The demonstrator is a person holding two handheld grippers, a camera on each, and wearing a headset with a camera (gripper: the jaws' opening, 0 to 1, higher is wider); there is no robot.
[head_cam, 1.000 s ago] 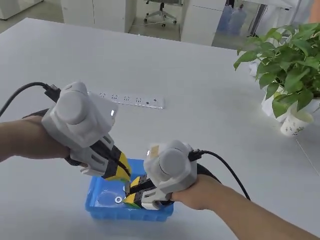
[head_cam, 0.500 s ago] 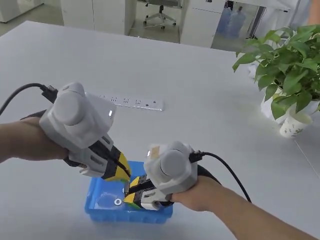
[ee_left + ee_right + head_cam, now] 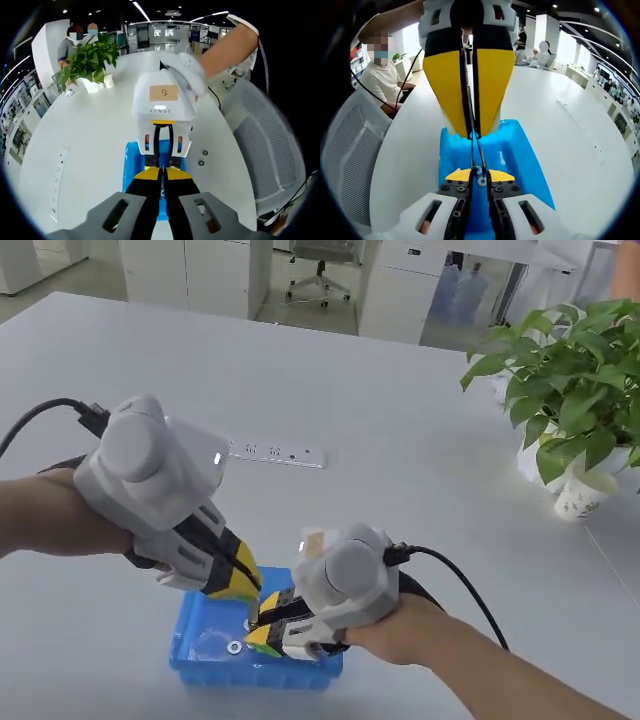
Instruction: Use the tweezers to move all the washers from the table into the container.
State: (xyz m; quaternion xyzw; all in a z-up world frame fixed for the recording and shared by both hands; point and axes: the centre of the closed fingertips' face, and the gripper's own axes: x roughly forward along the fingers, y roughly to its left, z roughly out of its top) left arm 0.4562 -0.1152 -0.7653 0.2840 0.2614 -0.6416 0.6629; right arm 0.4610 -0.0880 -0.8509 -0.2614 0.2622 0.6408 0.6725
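A blue container (image 3: 200, 658) sits at the near table edge, with a washer (image 3: 233, 647) on its floor. My left gripper (image 3: 240, 585) hangs over it, shut on the rear of thin metal tweezers (image 3: 471, 125) that point down into the container (image 3: 520, 160). My right gripper (image 3: 262, 628) faces it and is closed around the tweezers' legs near the tips. A washer (image 3: 482, 181) lies right at those tips, between my right gripper's (image 3: 480, 176) yellow pads. Two more washers (image 3: 205, 152) lie on the white table beside the container (image 3: 131, 165). In the left gripper view my left gripper (image 3: 160, 175) meets the right one (image 3: 160, 161) head on.
A white power strip (image 3: 275, 453) lies on the table beyond the grippers. A potted plant (image 3: 575, 390) stands at the far right. A mesh chair (image 3: 270, 130) is beside the table edge. Cables trail from both grippers.
The head camera has tilted a little, shifting the picture. Both grippers stay over the container in nearly the same pose.
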